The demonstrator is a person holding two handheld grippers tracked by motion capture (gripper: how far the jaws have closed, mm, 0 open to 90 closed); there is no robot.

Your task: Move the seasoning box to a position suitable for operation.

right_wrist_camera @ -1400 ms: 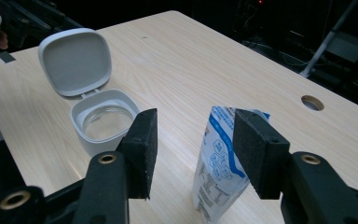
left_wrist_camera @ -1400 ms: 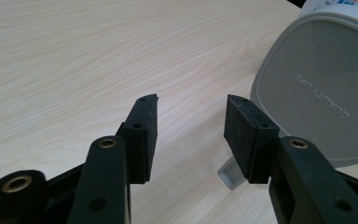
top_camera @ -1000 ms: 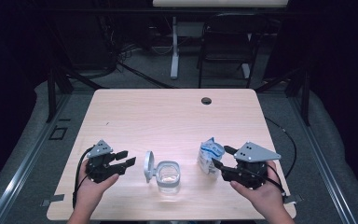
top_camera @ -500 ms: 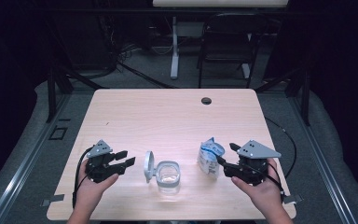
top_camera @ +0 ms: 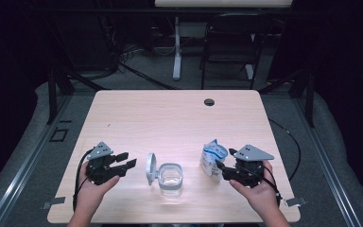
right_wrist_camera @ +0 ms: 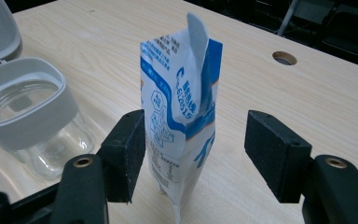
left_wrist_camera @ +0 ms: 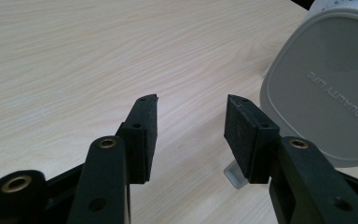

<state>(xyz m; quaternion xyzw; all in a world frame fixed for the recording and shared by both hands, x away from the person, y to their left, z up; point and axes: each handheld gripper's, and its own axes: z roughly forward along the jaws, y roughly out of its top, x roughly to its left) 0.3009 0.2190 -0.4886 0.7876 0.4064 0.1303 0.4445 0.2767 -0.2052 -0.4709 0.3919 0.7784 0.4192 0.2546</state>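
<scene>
High view: above the table's point(top_camera: 137, 118) near edge, facing forward and down.
Left gripper view: close, low, facing the lid point(left_wrist_camera: 326, 88).
Right gripper view: close, facing the pouch point(right_wrist_camera: 182, 107).
Shared: jar point(top_camera: 171, 177) point(right_wrist_camera: 32, 121), centre-bottom of the high view, left of the right gripper view.

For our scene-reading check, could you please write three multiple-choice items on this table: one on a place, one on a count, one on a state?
1. Where does the blue-and-white paper pouch stand?
A. between the right gripper's jaws
B. inside the jar
C. on the floor

2. How many round holes does the light wooden table show?
A. none
B. one
C. three

3. The clear glass jar's grey hinged lid is:
A. flipped open
B. shut
C. lying apart from the jar

Answers: 1 A, both pads flank the pouch; 2 B, one hole near the far edge; 3 A, the lid stands up beside the mouth.
</scene>
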